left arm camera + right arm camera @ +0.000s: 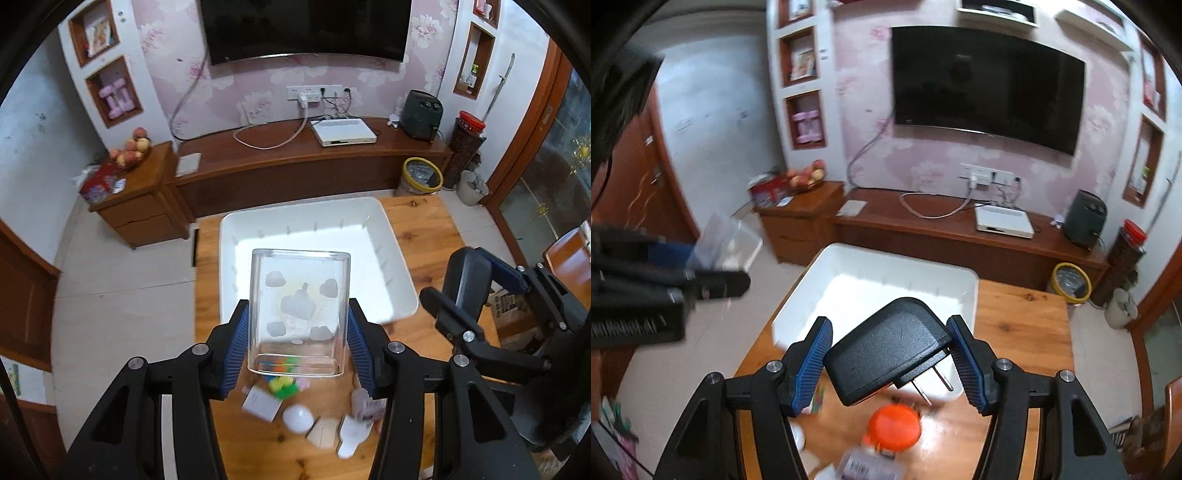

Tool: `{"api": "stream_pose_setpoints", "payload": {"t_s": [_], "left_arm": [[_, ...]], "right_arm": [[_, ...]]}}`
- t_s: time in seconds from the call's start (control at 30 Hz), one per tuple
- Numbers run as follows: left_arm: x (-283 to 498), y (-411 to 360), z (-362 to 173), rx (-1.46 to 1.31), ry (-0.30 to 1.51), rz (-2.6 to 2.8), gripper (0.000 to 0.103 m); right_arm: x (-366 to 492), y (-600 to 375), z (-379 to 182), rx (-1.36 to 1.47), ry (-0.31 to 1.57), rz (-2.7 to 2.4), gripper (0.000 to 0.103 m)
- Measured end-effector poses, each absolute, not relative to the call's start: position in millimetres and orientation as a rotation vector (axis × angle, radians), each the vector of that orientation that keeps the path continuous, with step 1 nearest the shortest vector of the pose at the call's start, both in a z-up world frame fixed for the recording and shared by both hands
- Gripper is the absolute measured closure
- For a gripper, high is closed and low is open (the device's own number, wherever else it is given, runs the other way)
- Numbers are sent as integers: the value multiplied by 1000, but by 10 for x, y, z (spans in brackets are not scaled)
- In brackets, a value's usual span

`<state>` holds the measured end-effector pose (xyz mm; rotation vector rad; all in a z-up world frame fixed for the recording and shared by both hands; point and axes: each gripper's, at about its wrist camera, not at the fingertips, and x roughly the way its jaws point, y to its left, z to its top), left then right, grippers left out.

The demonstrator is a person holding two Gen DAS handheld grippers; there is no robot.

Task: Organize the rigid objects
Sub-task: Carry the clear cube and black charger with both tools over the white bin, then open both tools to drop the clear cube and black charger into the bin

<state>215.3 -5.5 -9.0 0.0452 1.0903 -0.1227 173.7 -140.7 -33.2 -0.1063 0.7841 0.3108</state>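
The left gripper [297, 347] clamps a clear plastic box [298, 314] between its blue pads, jaws part-open around the box's side walls, holding it above the wooden table [424, 236]. Under the box, on the near part of the table, lie blurred small things: a white card [261, 403], a white ball [298, 418], a green-and-yellow piece [282, 386] and some pale packets. The right gripper [888, 363] grips a black power adapter [886, 349] with its two metal prongs pointing down to the right, jaws partly open around the body. Below it sits an orange round lid [894, 427]. Beyond both, a white bin [306, 229] rests on the table's far half. Farther off stand a wooden TV bench [295, 155] and a wall-mounted television [306, 29].
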Motion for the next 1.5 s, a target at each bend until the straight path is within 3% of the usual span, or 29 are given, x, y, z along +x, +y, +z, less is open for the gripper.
{"api": "stream_pose_setpoints", "payload": {"t_s": [0.2, 0.7, 1.07, 1.13, 1.17, 1.2, 1.33, 1.4, 1.5], "left_arm": [[2790, 0, -663, 71, 1168, -104, 49], [3352, 67, -2186, 147, 1358, -101, 49], [3401, 82, -2534, 125, 1450, -117, 49], [3398, 116, -2543, 101, 1466, -113, 48], [3396, 130, -2535, 85, 1472, -118, 46], [3387, 138, -2527, 75, 1473, -125, 36], [3334, 98, -2419, 41, 1466, -179, 23], [3290, 44, -2302, 59, 1435, -181, 9], [3226, -26, -2093, 77, 1378, -202, 9]], "right_arm": [[2338, -1379, -525, -39, 857, 200, 39], [2926, -1047, -2197, -32, 1224, 57, 39], [2904, -1054, -2621, 73, 1388, 83, 37], [2874, -1081, -2599, 99, 1378, 85, 28], [2857, -1089, -2571, 99, 1366, 79, 26], [2842, -1098, -2536, 94, 1351, 73, 24], [2765, -1150, -2425, 101, 1307, 81, 24], [2706, -1148, -2336, 101, 1286, 88, 24], [2636, -1157, -2204, 88, 1258, 93, 24]]}}
